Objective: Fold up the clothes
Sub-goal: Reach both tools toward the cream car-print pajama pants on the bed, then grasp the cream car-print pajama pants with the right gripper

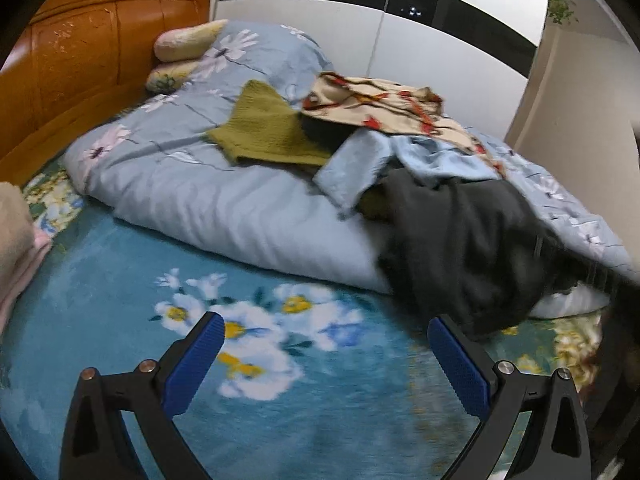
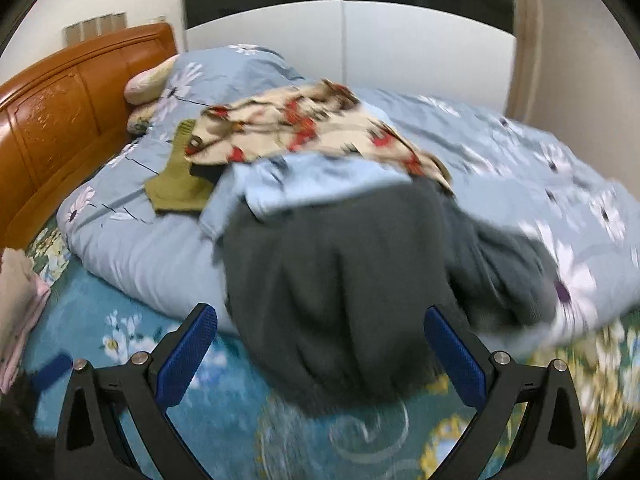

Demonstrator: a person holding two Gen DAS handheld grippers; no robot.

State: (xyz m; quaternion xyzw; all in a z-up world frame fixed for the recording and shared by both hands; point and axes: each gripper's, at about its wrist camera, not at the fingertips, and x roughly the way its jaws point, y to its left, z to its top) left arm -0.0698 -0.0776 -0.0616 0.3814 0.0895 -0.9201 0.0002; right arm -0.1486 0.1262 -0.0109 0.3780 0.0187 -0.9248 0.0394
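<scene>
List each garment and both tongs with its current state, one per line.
Left tongs: open, empty, over the blue floral blanket.
Right tongs: open, empty, facing the dark grey garment.
Dark grey garment: unfolded, draped off the duvet edge.
Light blue garment: crumpled, partly over the grey one.
Cream patterned garment: rumpled, topmost in the pile.
Olive knit: spread out, partly covered.

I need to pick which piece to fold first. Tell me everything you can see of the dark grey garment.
The dark grey garment is a thick, soft-looking knit or fleece, unfolded and rumpled. It drapes off the front edge of the rolled floral duvet onto the blue flowered bedspread. Its upper end is tucked under a light blue garment. No sleeves or collar are identifiable. It hangs just ahead of the open right hand-held gripper, untouched.
</scene>
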